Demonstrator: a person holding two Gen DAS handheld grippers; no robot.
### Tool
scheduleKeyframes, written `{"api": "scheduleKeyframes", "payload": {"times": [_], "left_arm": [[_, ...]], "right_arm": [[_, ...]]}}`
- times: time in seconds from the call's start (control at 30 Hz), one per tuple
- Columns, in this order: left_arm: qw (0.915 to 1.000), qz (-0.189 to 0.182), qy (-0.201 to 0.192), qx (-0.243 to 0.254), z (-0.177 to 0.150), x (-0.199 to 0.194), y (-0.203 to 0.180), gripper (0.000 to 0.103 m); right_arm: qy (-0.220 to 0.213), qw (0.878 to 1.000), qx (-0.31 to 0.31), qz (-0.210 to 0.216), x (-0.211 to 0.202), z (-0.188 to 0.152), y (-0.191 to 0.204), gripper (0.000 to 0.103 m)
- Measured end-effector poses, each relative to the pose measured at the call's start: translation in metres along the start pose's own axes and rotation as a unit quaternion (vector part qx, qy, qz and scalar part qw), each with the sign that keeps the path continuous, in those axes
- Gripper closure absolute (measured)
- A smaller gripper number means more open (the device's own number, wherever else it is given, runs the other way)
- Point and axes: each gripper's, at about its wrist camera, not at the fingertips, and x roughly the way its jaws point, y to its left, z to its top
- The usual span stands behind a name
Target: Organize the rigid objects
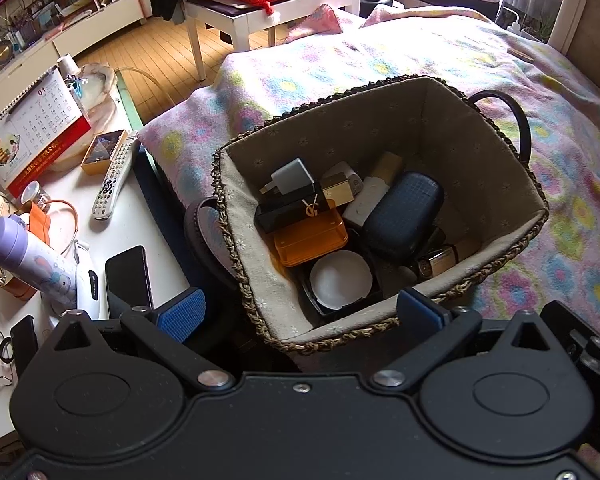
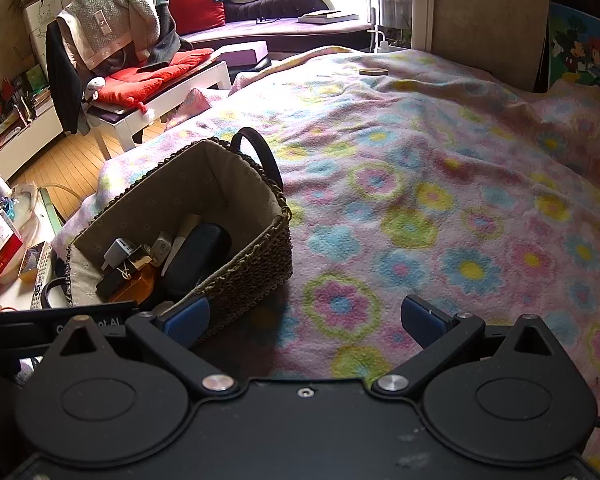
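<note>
Blue pads of the left tool (image 1: 298, 314) sit at the bottom of the left wrist view, spread wide with nothing between them, hanging just over the near rim of the woven basket (image 1: 452, 292). Straight ahead and below, in the middle of the frame, the basket's load is packed close: a white round dish (image 1: 340, 278) nearest the pads, an orange tray (image 1: 312, 240) behind it, a black box (image 1: 288, 208) with a gold mark, a grey plug (image 1: 292, 176) and a dark blue case (image 1: 404, 212) lying lengthwise toward the upper right.

In the right wrist view, the right tool (image 2: 304, 320) is likewise released and empty, over the flowered blanket (image 2: 440, 200) on the bed, with the basket (image 2: 244, 268) off to its left. A small flat round thing (image 2: 373, 71) lies far up the bed.

My reading: the left tool is the nearer one for anything in the basket, and the case's long axis would call for a grip across its width.
</note>
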Motion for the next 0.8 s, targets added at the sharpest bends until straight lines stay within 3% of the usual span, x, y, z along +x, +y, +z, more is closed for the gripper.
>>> {"api": "scheduleKeyframes", "payload": {"times": [0.8], "left_arm": [[1.0000,0.004,0.005,-0.003,0.0029,0.0041,0.0037,0.004]], "right_arm": [[0.004,1.000,0.002,0.012,0.0080,0.0011,0.0058,0.000]]}}
